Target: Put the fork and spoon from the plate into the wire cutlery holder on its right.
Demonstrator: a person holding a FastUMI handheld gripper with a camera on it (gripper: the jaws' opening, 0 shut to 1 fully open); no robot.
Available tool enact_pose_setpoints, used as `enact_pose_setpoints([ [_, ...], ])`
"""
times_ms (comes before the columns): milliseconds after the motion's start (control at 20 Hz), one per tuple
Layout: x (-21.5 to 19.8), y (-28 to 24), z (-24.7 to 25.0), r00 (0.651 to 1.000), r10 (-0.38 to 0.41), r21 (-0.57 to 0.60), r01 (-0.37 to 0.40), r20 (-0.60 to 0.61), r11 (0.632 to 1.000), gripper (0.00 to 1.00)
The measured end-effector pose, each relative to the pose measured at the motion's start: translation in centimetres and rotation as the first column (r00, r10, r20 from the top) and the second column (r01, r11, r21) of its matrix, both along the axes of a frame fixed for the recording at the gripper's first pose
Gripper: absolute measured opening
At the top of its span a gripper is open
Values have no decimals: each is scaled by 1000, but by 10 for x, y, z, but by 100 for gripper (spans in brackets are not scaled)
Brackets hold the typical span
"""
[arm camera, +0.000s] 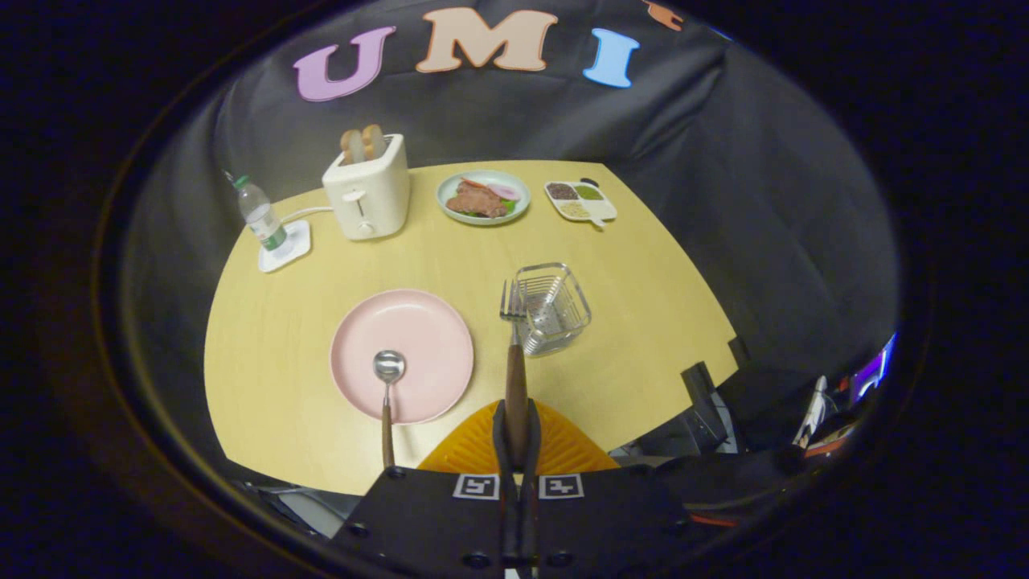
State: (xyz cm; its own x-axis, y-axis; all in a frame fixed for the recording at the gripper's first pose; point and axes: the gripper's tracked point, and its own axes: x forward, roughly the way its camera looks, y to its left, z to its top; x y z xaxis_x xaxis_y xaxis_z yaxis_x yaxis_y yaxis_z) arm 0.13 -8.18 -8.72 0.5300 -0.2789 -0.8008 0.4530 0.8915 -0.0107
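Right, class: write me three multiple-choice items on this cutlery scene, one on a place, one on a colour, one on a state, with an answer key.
1. Where is the spoon?
A. on the pink plate
B. in the wire cutlery holder
C. beside the toaster

2. What colour is the plate under the spoon?
A. green
B. pink
C. white

3. What is the gripper doing?
A. open, holding nothing
B. shut on the spoon
C. shut on the fork

Key: 1 A, its bowl rests on the plate; 2 B, pink under the spoon; 3 C, both fingers press the fork's wooden handle, tines by the holder.
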Motion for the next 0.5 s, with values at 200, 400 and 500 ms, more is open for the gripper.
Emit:
enact_pose_setpoints([
  [200,14,-11,-6,998,-33,61,36,-61,997,4],
  [400,22,-27,-16,990,-78,101,90,-115,991,4],
  [500,23,-34,-23,984,-89,123,109,-154,986,4],
])
